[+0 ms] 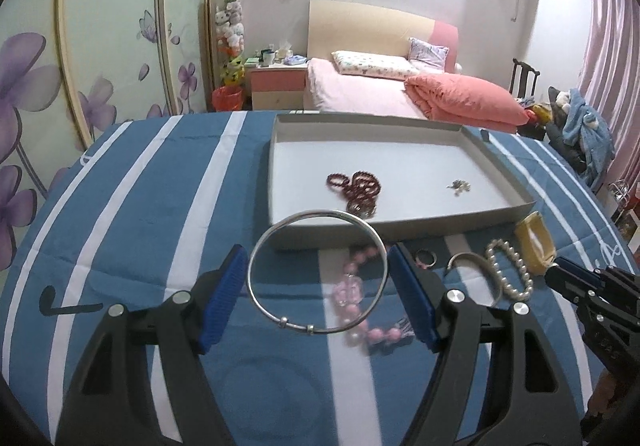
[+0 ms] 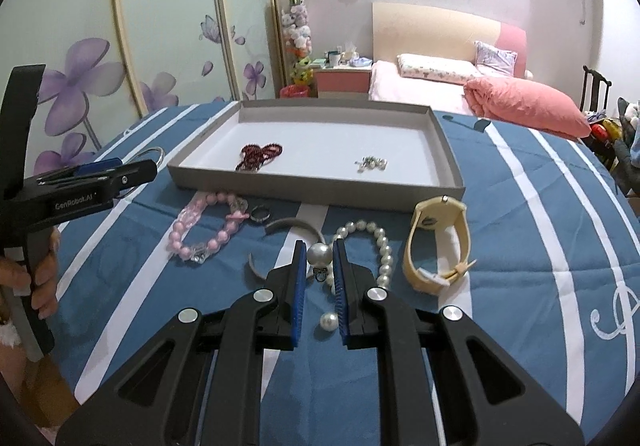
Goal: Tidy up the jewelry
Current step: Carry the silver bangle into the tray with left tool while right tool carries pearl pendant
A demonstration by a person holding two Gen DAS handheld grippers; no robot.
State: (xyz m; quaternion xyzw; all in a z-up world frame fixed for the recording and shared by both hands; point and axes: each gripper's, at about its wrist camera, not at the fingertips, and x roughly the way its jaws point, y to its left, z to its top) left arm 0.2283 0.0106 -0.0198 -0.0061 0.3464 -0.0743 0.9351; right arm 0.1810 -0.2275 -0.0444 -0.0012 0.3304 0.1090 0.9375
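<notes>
My left gripper [image 1: 316, 252] is shut on a thin silver bangle [image 1: 256, 246], held off the blue striped cloth just short of the grey tray [image 1: 400, 221]. In the tray lie dark red bead bracelets [image 1: 356, 185] and a small silver piece [image 1: 459, 186]. My right gripper [image 2: 319, 244] is shut on a pearl earring [image 2: 319, 254], with a second loose pearl [image 2: 329, 322] on the cloth below. Around it lie a pink bead bracelet [image 2: 208, 230], a ring [image 2: 261, 213], an open silver cuff [image 2: 288, 226], a pearl bracelet [image 2: 376, 246] and a yellow watch [image 2: 440, 242].
The left gripper [image 2: 148, 165] shows at the left of the right wrist view, with a hand [image 2: 40, 278] on its handle. The cloth-covered table [image 2: 520, 205] ends just behind the tray. Beyond are a bed [image 1: 360, 89] and flowered wardrobe doors [image 1: 100, 65].
</notes>
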